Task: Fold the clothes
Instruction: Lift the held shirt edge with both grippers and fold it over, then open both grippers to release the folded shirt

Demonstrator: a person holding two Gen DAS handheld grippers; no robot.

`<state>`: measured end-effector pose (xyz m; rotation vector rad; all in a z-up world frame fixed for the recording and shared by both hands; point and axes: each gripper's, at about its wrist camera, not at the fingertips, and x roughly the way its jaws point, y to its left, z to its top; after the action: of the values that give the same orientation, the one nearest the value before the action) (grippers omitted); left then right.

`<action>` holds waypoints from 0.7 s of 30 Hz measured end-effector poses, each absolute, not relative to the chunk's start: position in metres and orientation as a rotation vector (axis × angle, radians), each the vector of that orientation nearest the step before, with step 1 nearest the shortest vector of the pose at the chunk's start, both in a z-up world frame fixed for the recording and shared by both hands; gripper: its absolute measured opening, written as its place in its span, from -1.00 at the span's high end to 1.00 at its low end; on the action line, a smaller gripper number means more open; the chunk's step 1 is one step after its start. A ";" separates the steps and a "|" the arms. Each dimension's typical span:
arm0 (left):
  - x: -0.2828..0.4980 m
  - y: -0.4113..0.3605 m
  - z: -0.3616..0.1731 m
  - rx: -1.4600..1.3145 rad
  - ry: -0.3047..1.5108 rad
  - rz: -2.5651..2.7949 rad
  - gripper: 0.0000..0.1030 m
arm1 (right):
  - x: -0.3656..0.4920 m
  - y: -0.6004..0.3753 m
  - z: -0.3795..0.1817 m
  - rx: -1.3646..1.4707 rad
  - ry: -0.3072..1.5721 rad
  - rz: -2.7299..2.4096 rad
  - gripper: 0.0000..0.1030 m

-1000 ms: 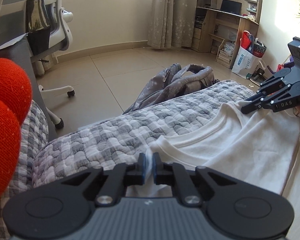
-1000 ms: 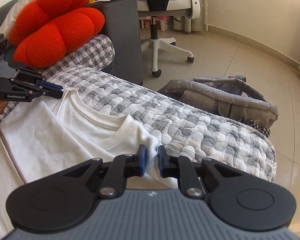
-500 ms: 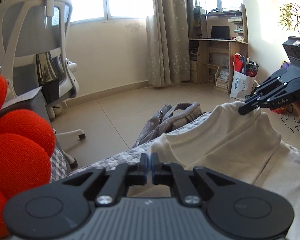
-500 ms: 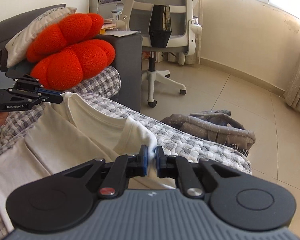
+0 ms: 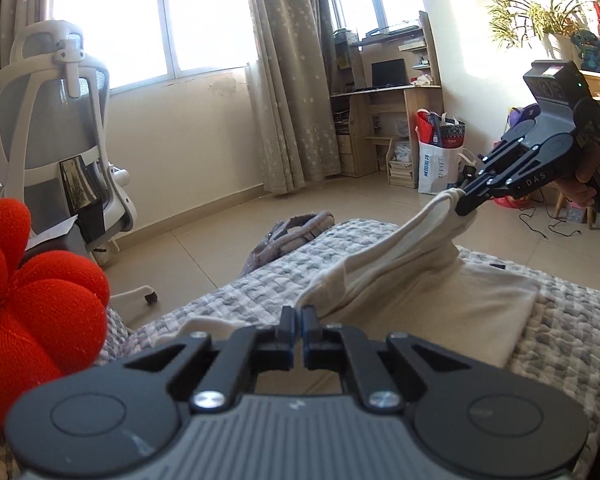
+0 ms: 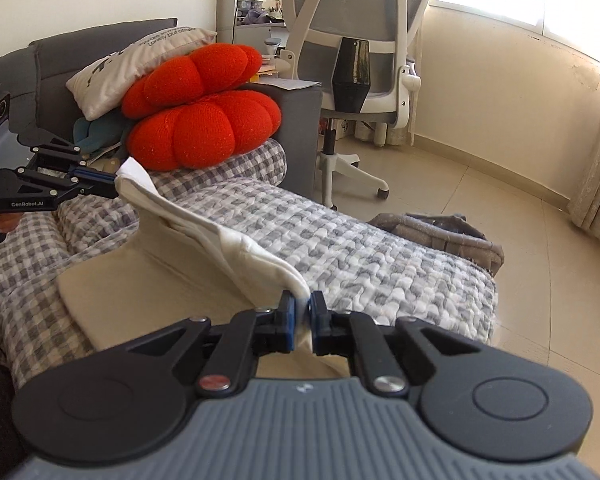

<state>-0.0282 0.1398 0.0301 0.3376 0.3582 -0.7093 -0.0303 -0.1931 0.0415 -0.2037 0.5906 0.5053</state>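
step: mid-fold, as I read it. I've got the white t-shirt (image 6: 204, 236) pinched at its top edge w/ both grippers and that edge is up off the quilted sofa cover (image 6: 340, 240), rest of the shirt lying flat on it.
L gripper (image 5: 296, 334): jaws pressed together on a thin bit of shirt fabric, near the red cushion (image 5: 40, 320) end of the sofa cover. In the R wrist view it shows just in front of the cushion w/ the shirt corner at its tips.
R gripper (image 6: 300, 320): jaws narrow, white cloth bunched between the blue pads (image 6: 287, 322), so holding the shirt. It's at the sofa-cover end away from the cushion.
shirt pos: on the sofa cover, lower part flat, upper band stretched taut-ish between the 2 grippers, sagging a bit in the middle.
progress: early-mid, my guess. Looks like one fold is in hand; can't tell how many layers are already under it.
next move: prob carry the lifted edge over the flat part toward me and lay it down, both hands level so the crease comes out straight; only let go once the edge rests on the cloth.
watch: uneven pull = skewed fold; thin pinch at L could slip.
nearby: gray backpack (image 6: 440, 236) on floor beyond the sofa cover, office chair (image 6: 356, 52) behind the cushion; neither in the way.
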 end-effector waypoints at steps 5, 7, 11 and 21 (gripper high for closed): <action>-0.062 0.141 0.011 0.350 0.421 -0.752 0.93 | -0.060 -0.191 0.019 -0.207 0.656 0.524 0.84; -0.069 0.141 0.000 0.354 0.460 -0.764 0.93 | -0.068 -0.189 0.008 -0.204 0.687 0.528 0.84; -0.081 0.140 -0.022 0.363 0.532 -0.773 0.93 | -0.076 -0.191 -0.012 -0.172 0.741 0.526 0.84; -0.083 0.158 -0.042 0.233 0.662 -0.744 0.69 | -0.075 -0.203 -0.033 -0.006 0.881 0.507 0.69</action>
<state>-0.0826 0.1578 -0.0416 0.2328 0.6625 -0.7439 -0.0748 -0.2031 -0.0331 -0.0057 0.8810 0.5070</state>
